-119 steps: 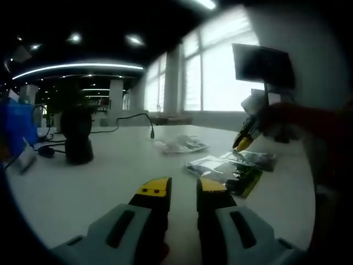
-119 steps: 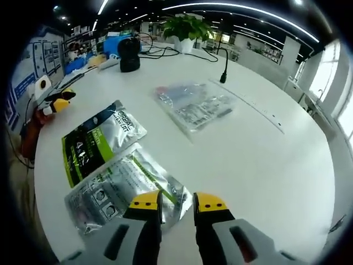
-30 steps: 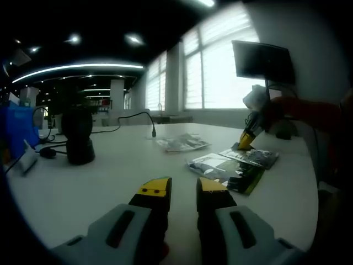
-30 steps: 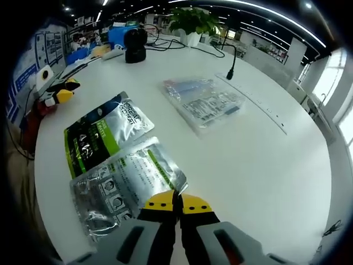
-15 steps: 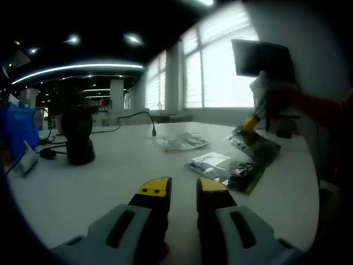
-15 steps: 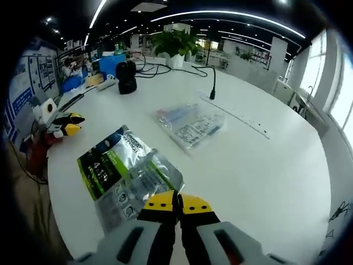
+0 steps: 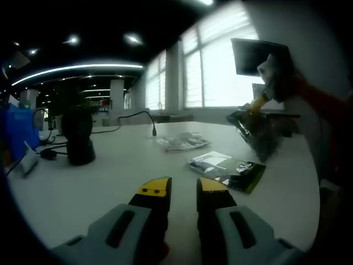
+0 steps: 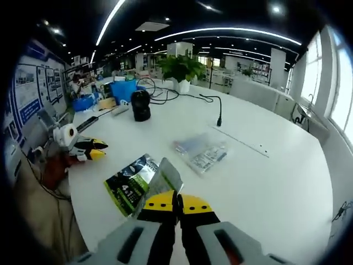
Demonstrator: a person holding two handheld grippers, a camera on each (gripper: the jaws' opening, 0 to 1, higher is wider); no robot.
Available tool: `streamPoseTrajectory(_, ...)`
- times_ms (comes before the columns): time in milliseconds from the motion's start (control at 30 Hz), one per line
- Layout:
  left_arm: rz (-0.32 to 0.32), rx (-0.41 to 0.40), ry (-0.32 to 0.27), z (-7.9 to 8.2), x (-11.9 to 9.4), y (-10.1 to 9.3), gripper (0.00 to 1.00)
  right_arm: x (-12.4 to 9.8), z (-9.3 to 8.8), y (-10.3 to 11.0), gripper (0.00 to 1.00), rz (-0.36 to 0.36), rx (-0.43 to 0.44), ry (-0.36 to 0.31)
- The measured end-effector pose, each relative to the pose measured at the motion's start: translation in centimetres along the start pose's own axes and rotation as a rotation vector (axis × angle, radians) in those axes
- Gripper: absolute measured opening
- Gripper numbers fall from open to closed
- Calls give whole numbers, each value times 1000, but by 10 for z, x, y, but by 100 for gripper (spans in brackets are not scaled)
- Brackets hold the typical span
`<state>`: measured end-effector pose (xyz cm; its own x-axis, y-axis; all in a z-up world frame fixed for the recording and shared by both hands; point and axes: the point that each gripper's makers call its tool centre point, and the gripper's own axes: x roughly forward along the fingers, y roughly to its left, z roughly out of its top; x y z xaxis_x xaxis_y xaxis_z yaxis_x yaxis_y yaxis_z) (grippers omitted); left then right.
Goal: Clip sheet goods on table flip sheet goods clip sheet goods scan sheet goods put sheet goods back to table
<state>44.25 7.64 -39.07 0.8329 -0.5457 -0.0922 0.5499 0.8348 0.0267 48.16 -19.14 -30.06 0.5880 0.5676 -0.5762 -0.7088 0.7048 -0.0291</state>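
Right gripper [image 8: 176, 203] (jaws closed) pinches a silver pouch [image 8: 164, 179] aloft; left gripper [image 7: 183, 189] gapes, holding nothing.

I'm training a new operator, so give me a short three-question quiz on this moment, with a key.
1. True or false: the right claw is shut on the silver sheet pouch and holds it off the white table.
2. Which pouch lies flat on the table below the lifted one? A) the green and black pouch B) the clear packet C) a red pouch
3. Fill in: the left claw is ____, its jaws apart with nothing between them.

Key: 1 true. 2 A. 3 open.
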Motion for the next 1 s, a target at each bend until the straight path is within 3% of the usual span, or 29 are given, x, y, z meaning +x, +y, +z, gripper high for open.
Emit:
streamPoseTrajectory(200,-1,-4,-11,2,-1,1,11,-11,25,19,0,15,-19,-36)
streamPoseTrajectory(433,-1,3,-4,1,1,2,11,-16,60,23,0,-63,-90,-64)
streamPoseTrajectory(733,5,3,-2,1,1,4,11,0,92,23,0,-86,-88,-93)
streamPoseTrajectory(1000,13,8,4,0,3,6,11,22,118,26,0,-96,-34,-146)
